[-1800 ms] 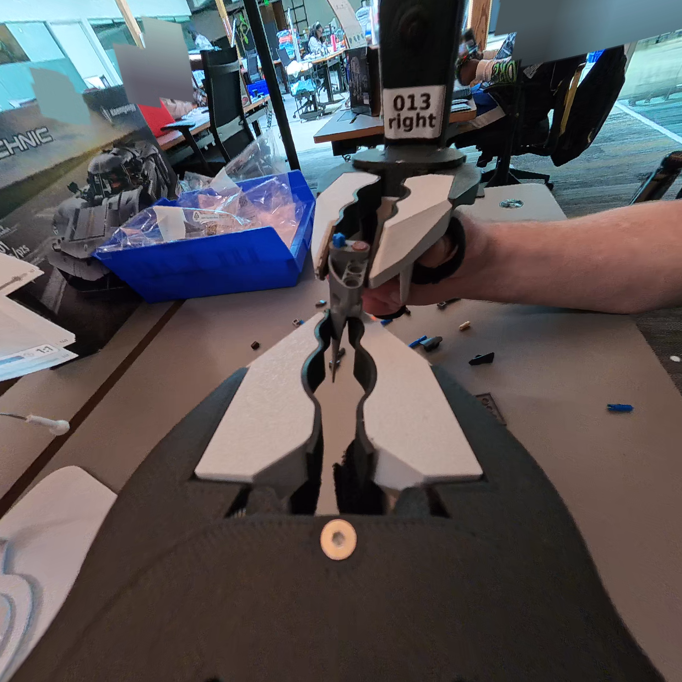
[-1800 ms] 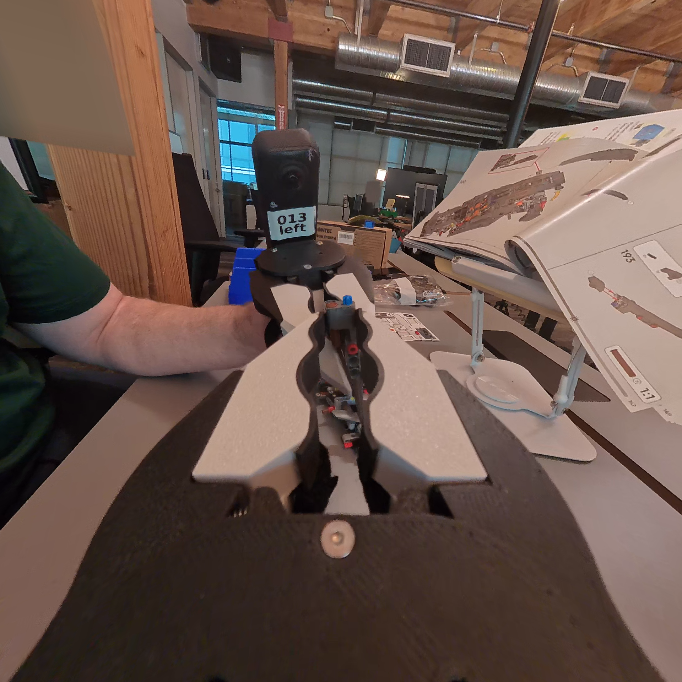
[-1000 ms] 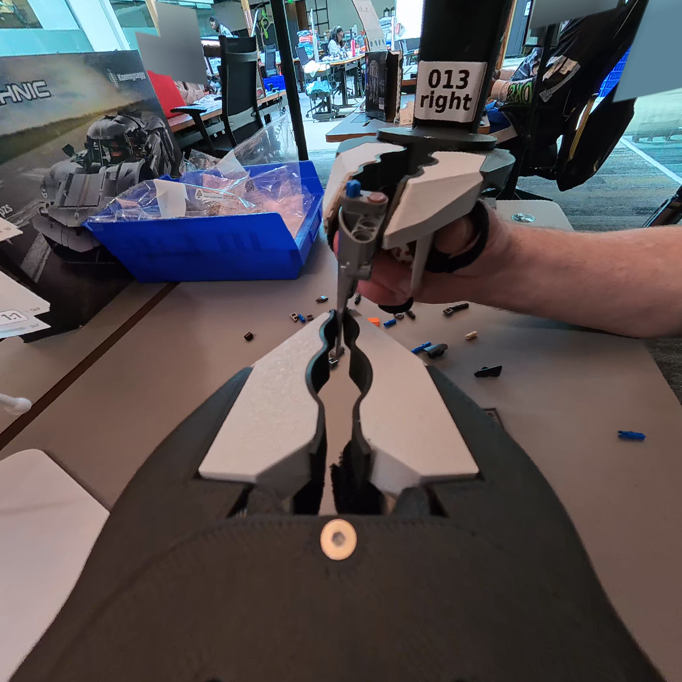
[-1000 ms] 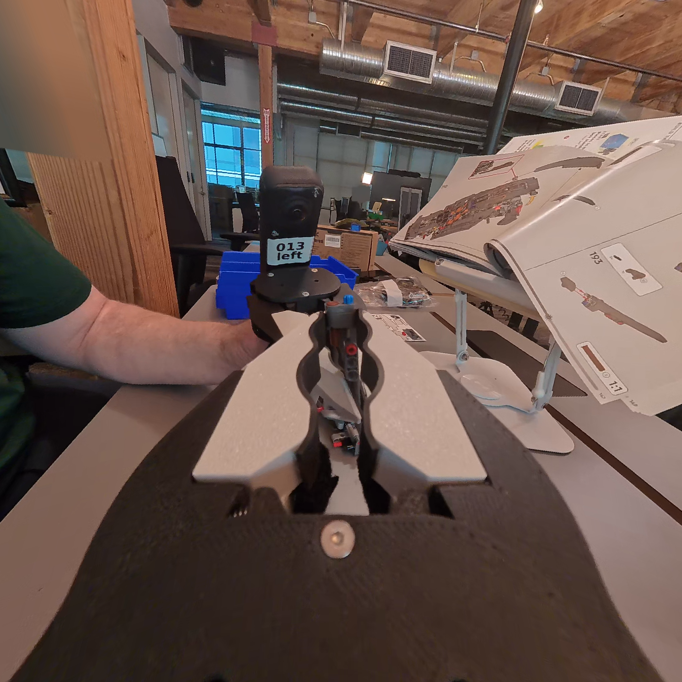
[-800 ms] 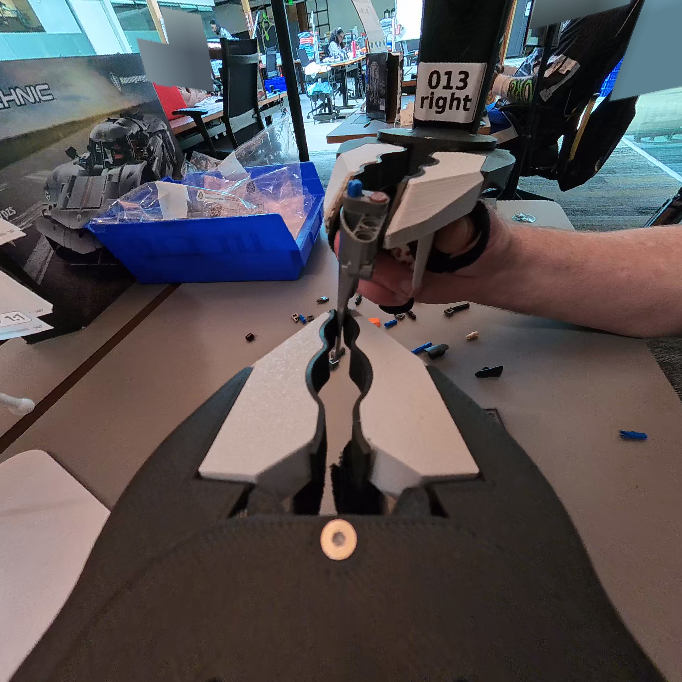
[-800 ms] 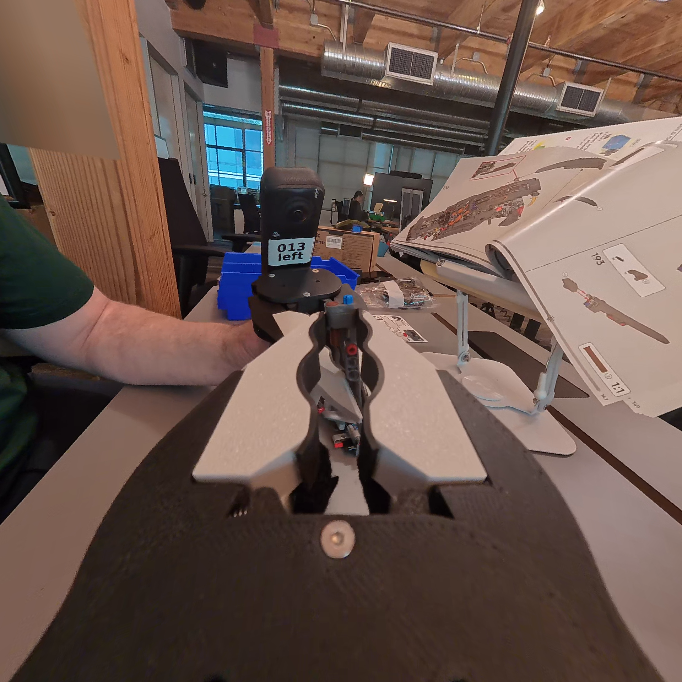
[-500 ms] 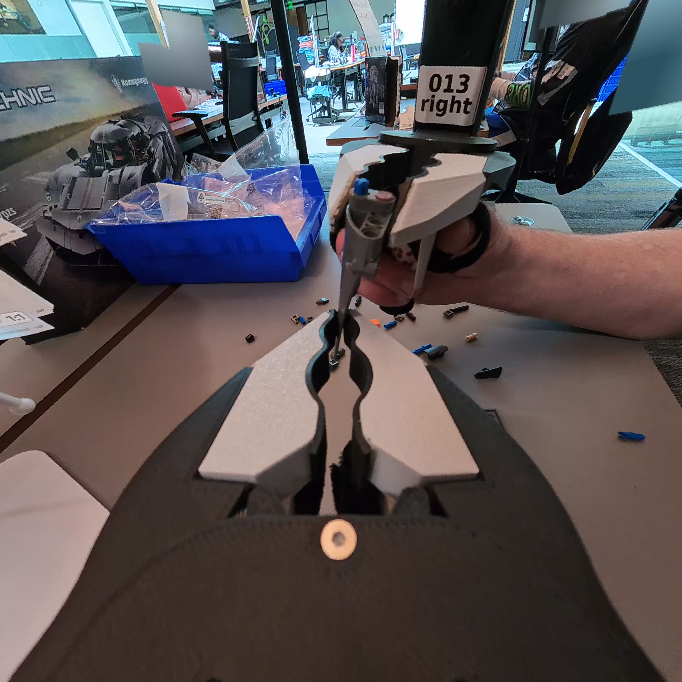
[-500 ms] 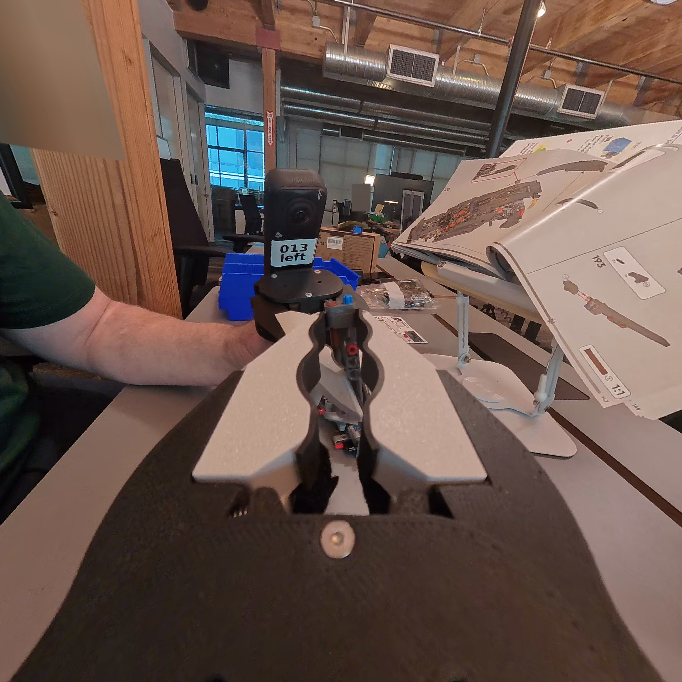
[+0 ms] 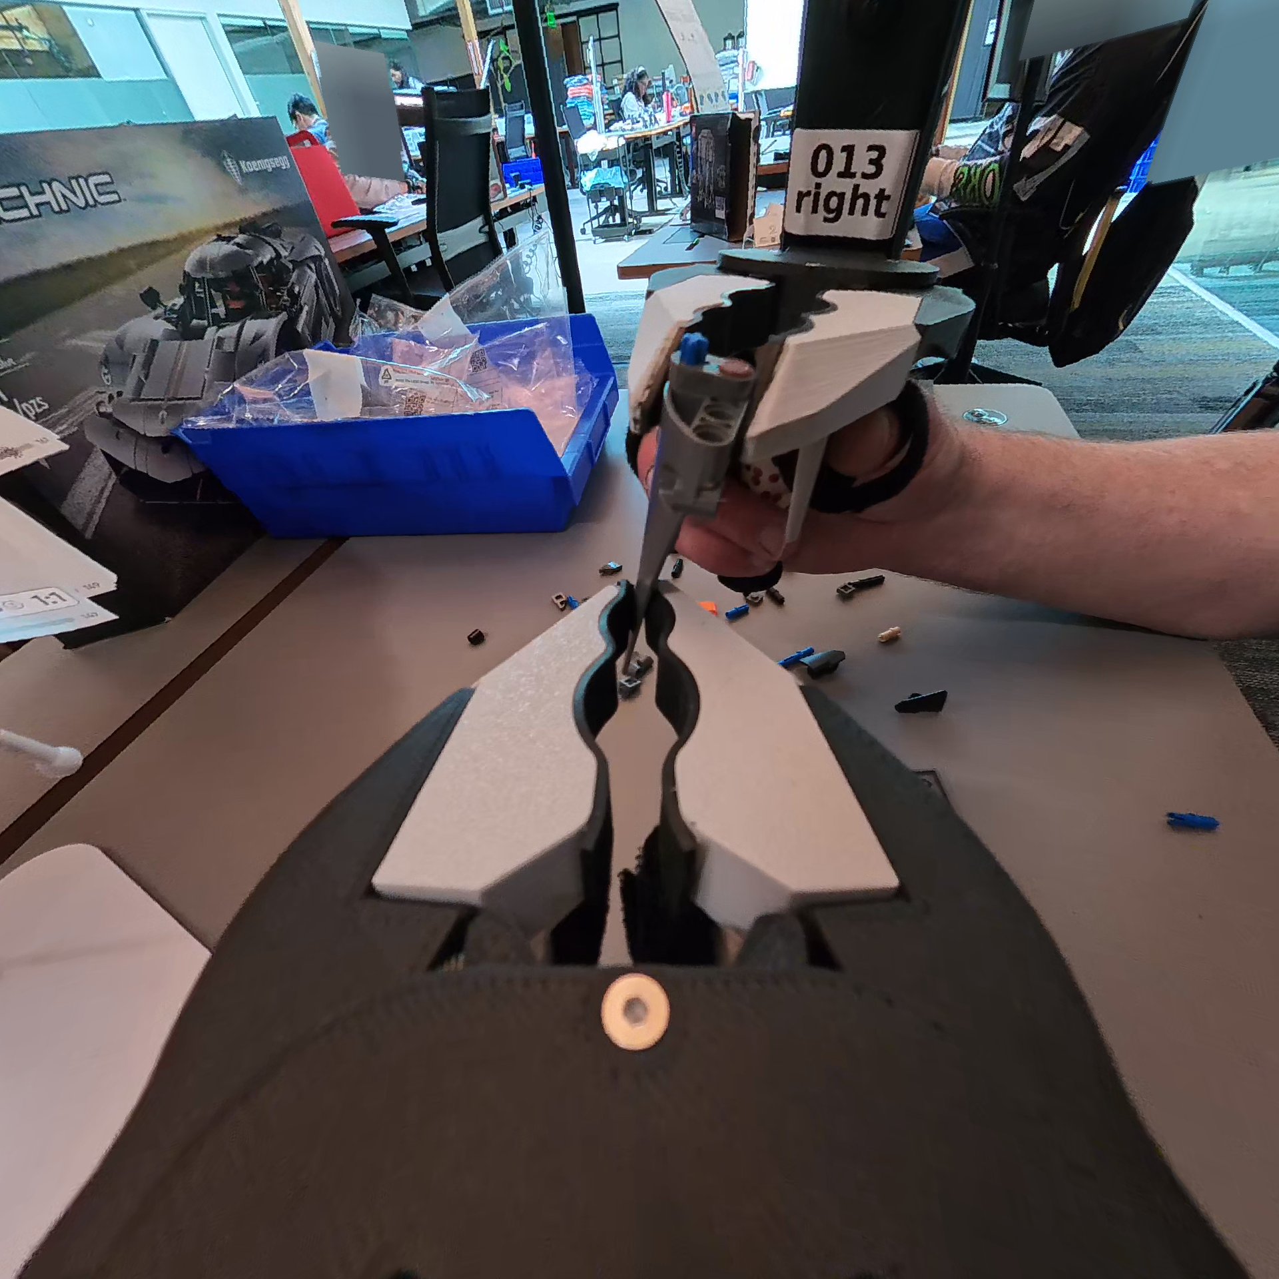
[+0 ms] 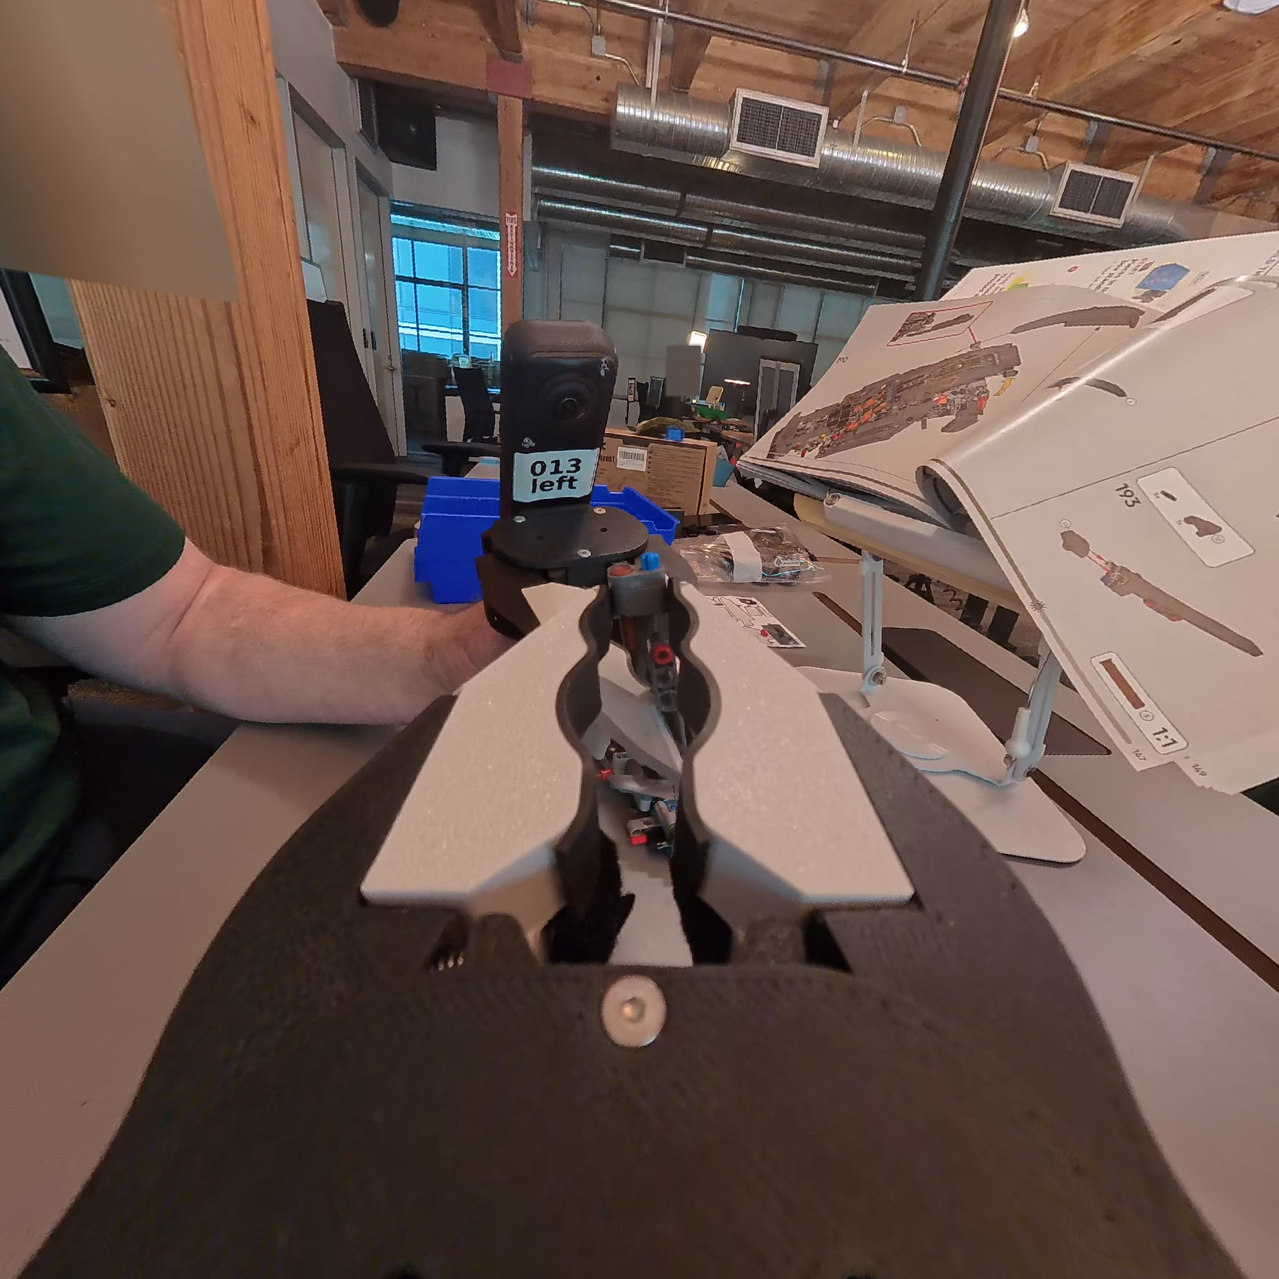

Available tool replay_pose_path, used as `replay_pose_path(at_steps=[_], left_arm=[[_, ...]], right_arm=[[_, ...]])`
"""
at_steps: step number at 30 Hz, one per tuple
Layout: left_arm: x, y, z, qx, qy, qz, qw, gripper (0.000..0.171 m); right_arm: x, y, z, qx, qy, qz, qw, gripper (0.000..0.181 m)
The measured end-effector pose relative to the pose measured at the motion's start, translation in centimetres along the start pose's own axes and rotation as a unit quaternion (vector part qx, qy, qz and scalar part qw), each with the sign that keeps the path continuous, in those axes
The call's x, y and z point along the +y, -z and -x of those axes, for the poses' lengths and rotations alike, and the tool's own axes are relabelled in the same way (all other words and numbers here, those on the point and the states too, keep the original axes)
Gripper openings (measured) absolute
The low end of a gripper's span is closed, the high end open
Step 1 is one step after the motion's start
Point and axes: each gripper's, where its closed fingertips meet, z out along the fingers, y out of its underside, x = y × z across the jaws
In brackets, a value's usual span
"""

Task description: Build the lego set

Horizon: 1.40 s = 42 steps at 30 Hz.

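A long grey lego assembly (image 9: 692,443) with a blue pin on top hangs point-down between my two grippers. My right gripper (image 9: 713,374) faces me in the left wrist view and is shut on the assembly's thick upper end. My left gripper (image 9: 638,603) is closed around its thin lower tip, just above the table, where a small grey piece (image 9: 633,677) sits at the tip. In the right wrist view my right gripper (image 10: 640,609) holds the assembly (image 10: 654,643), and the left gripper (image 10: 623,727) shows behind it. The grip points are partly hidden.
A blue bin (image 9: 415,477) of plastic bags and a lego box (image 9: 138,277) stand at the left. Loose small pieces (image 9: 817,661) and a blue pin (image 9: 1190,821) lie on the grey table. An open instruction booklet (image 10: 1038,429) rests on a white stand (image 10: 969,789). The gap from one gripper's tips to the other's is roughly 6 cm.
The right gripper has risen with the assembly since the earliest frames, and the assembly's top now leans slightly right. Both grippers have kept their hold.
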Motion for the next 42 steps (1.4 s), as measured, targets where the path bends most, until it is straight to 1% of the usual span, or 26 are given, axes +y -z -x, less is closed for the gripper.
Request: replay_pose_path(at_steps=[25, 26, 28, 29, 31, 33, 34, 36, 39, 42], left_arm=[[-0.1, 0.2, 0.1, -0.001, -0.006, -0.002, 1.000, 0.001], [-0.2, 0.2, -0.1, 0.002, -0.010, -0.004, 1.000, 0.002], [-1.0, 0.3, -0.6, 0.010, -0.019, -0.022, 1.000, 0.016], [-1.3, 0.3, -1.1, 0.021, -0.021, -0.025, 0.999, 0.019], [-1.3, 0.1, -1.4, 0.022, -0.032, -0.020, 0.999, 0.016], [-0.9, -0.2, -1.7, 0.024, -0.035, -0.006, 0.999, 0.009], [-0.8, -0.2, -1.7, 0.029, -0.027, -0.004, 0.999, 0.005], [-1.0, 0.0, -1.8, 0.053, 0.010, -0.020, 0.998, 0.003], [-1.9, 0.7, -1.3, 0.069, 0.054, -0.060, 0.994, 0.003], [-3.2, 1.8, -0.6, 0.086, 0.100, -0.107, 0.986, 0.003]], right_arm=[[-0.1, 0.1, 0.1, -0.002, 0.002, -0.004, 1.000, 0.013], [-0.2, 0.1, 0.1, -0.002, 0.001, -0.006, 1.000, 0.013], [-0.5, 0.2, 0.2, -0.005, -0.005, -0.013, 1.000, 0.013], [-0.5, 0.2, 0.2, -0.006, -0.007, -0.015, 1.000, 0.014], [-0.4, 0.1, 0.2, -0.008, -0.011, -0.013, 1.000, 0.013], [0.0, -0.1, 0.3, -0.011, -0.017, -0.007, 1.000, 0.013], [0.2, -0.3, 0.3, -0.012, -0.020, -0.004, 1.000, 0.013], [0.2, -0.6, 0.3, -0.011, -0.033, -0.008, 0.999, 0.013], [0.4, -0.5, -0.2, 0.002, -0.037, 0.000, 0.999, 0.017], [0.1, 0.0, -0.8, 0.009, -0.045, -0.006, 0.999, 0.018]])
